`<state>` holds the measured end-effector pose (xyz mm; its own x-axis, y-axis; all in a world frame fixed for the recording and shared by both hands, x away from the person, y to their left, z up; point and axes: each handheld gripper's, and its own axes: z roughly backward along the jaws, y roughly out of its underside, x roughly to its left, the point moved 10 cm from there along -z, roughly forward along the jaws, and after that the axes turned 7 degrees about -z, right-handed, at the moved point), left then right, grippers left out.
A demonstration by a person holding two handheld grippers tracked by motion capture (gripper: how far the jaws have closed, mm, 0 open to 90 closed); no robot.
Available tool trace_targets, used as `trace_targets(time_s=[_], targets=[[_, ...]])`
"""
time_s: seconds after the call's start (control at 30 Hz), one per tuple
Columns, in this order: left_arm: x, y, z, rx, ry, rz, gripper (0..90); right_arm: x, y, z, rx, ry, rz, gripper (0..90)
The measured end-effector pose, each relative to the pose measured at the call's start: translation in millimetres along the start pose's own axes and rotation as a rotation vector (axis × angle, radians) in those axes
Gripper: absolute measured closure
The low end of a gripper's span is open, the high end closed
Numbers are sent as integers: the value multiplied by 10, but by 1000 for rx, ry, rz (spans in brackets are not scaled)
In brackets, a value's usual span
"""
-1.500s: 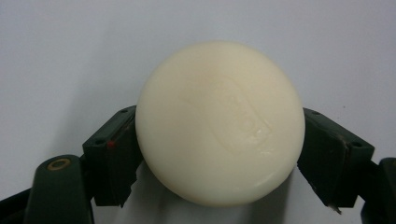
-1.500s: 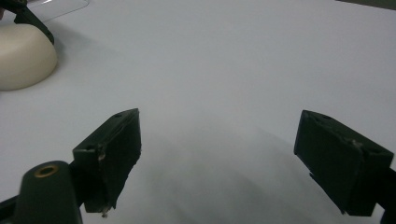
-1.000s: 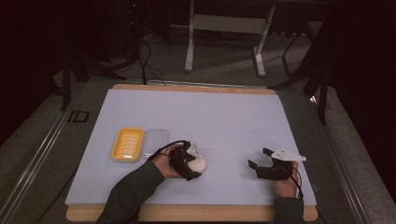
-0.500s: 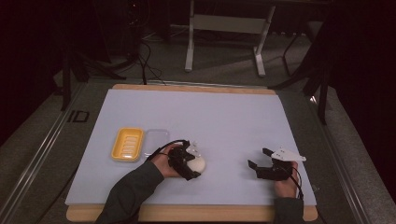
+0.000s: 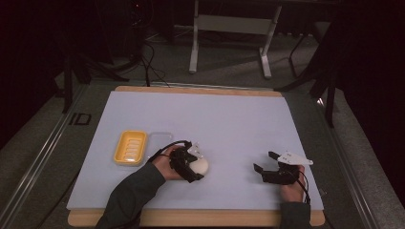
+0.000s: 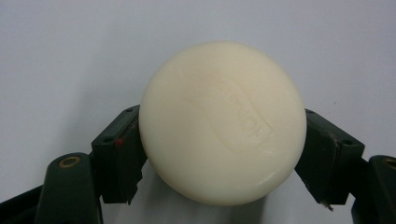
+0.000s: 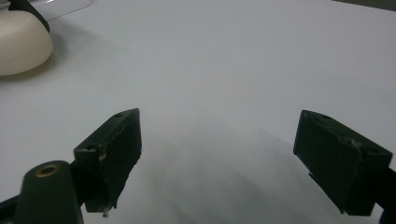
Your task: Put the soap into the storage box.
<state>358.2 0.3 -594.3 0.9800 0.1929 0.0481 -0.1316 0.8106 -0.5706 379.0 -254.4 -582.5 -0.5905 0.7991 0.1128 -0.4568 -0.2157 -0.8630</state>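
The cream soap bar (image 6: 223, 123) sits clamped between the left gripper (image 5: 191, 164) jaws; the right gripper (image 5: 267, 164) (jaws wide, holding nothing) rests on the pale mat (image 5: 229, 119), dark room beyond.

Round cream-white soap bar (image 6: 222, 123): uniform cream, faint embossed mark of the same colour. Rectangular yellow plastic soap dish (image 5: 130, 147), at left: yellow with a ribbed floor. Flat surface (image 5: 229, 119): pale lilac-white sheet, light wooden border. Left tool (image 5: 191, 167) and right tool (image 5: 265, 162): black, each with a white top plate. Sleeves: dark grey-green.
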Motion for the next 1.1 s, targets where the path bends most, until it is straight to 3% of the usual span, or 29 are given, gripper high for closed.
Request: trace_targets(time_s=[1.1], targets=[[189, 94, 355, -28, -49, 55, 253, 4, -3, 8, -6, -1, 1, 149]])
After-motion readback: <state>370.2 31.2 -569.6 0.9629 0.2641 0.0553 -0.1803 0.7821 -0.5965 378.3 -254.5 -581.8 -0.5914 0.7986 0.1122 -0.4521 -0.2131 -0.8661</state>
